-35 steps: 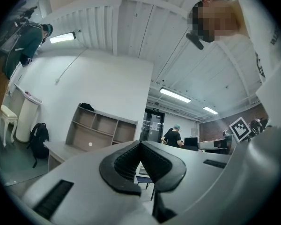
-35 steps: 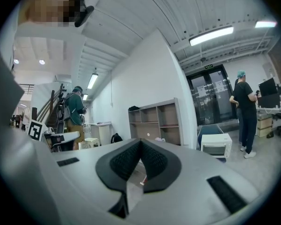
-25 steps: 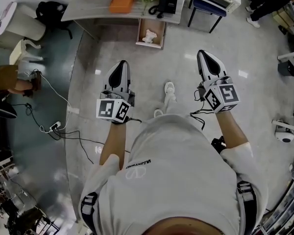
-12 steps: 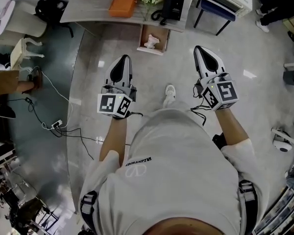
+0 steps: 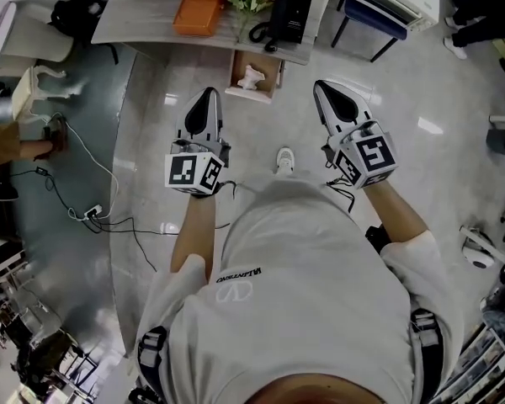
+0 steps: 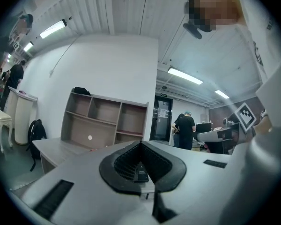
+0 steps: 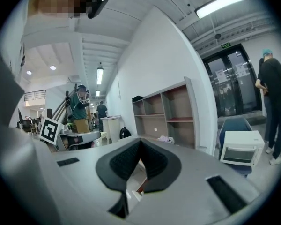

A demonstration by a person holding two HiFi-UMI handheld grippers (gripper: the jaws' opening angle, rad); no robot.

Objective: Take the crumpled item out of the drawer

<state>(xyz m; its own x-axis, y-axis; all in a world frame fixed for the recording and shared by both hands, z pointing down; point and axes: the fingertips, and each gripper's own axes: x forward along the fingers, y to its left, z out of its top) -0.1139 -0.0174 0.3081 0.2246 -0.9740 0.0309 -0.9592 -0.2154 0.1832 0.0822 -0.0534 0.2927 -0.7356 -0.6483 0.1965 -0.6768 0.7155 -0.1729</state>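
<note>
Wooden drawer [image 5: 233,77], crumpled item [image 5: 252,77] now nearer left gripper [image 5: 205,98] and right gripper [image 5: 321,89], both closed.

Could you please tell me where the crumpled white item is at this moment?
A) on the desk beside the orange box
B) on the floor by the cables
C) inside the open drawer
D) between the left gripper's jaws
C: the crumpled item lies inside the open drawer, ahead of the left gripper and right gripper, both with jaws shut and empty.
</note>
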